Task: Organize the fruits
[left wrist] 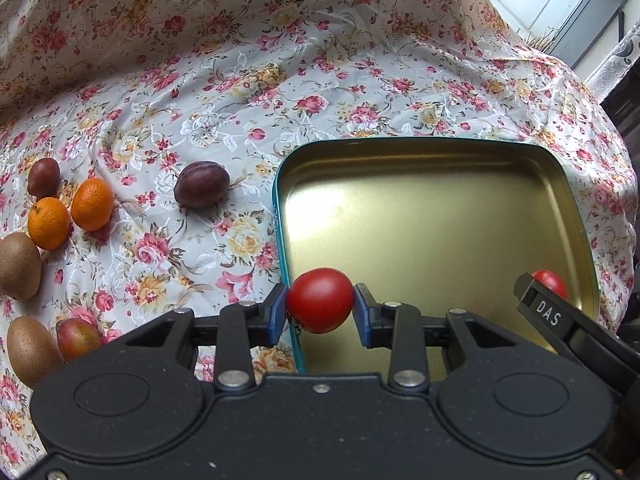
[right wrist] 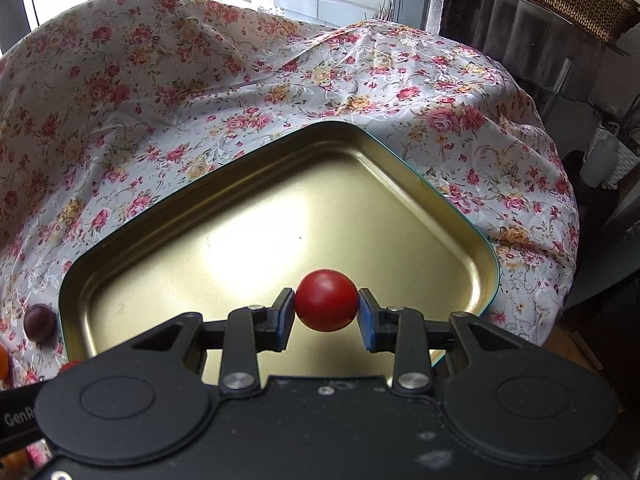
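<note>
Over tin (left wrist: 560,184) left rim: left gripper (left wrist: 320,307) clamped on tomato (left wrist: 320,300). Over tin's near edge: right gripper (right wrist: 326,307) clamped on second tomato (right wrist: 326,300). On cloth (left wrist: 320,92) left of tin: plum (left wrist: 202,184), oranges (left wrist: 92,204), kiwis (left wrist: 19,266).

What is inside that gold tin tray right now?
The gold tin tray shows bare metal. Each tool holds a red tomato above it: left tool, right tool. Its near edge is hidden behind both tools.
</note>
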The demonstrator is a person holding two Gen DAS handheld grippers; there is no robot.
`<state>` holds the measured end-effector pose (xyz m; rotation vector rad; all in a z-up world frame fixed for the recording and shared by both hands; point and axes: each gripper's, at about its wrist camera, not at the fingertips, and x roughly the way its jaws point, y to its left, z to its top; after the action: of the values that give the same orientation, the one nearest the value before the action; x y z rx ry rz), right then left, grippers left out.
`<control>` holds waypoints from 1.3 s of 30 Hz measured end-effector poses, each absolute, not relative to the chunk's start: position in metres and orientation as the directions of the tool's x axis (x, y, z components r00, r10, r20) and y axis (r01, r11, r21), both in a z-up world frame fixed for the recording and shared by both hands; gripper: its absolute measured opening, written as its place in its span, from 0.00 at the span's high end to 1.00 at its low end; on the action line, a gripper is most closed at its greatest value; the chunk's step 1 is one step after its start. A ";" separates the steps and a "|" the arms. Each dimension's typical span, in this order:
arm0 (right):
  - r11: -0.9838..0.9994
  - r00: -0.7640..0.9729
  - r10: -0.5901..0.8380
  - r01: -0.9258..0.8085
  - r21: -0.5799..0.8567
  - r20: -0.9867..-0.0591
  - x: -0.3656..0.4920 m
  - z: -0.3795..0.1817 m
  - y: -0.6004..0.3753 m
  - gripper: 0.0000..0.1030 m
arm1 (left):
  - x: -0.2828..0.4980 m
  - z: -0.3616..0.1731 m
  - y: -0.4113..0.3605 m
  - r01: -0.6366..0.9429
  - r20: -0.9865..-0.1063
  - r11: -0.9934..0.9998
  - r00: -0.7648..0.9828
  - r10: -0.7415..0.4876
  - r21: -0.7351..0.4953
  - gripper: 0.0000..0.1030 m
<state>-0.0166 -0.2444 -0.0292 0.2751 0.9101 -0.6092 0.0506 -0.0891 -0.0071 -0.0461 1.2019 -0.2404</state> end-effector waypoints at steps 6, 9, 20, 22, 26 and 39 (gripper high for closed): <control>0.793 0.458 -0.375 0.609 -0.023 -0.806 -0.018 -0.030 -0.248 0.67 | 0.047 -0.002 -0.093 0.170 -0.904 0.976 0.382 -0.189 -0.132 0.58; 0.792 0.461 -0.373 0.610 -0.019 -0.805 -0.018 -0.029 -0.249 0.67 | 0.043 0.006 -0.096 0.181 -0.886 0.976 0.425 -0.187 -0.119 0.58; 0.794 0.465 -0.356 0.608 0.000 -0.811 -0.020 -0.030 -0.251 0.66 | 0.039 0.005 -0.113 0.254 -0.877 0.962 0.437 -0.202 -0.095 0.47; 0.795 0.456 -0.349 0.606 -0.002 -0.818 -0.019 -0.031 -0.252 0.66 | 0.037 0.006 -0.115 0.264 -0.872 0.960 0.445 -0.203 -0.089 0.38; 0.802 0.445 -0.333 0.598 -0.001 -0.831 -0.016 -0.033 -0.251 0.66 | 0.036 0.004 -0.117 0.269 -0.877 0.960 0.439 -0.195 -0.079 0.37; 0.791 0.473 -0.363 0.612 0.003 -0.803 -0.020 -0.025 -0.251 0.66 | 0.039 0.000 -0.109 0.233 -0.891 0.970 0.422 -0.169 -0.074 0.37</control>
<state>-0.0201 -0.2512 -0.0245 0.3095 0.8956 -0.6081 0.0392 -0.1087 -0.0003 0.0641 1.1068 -0.2518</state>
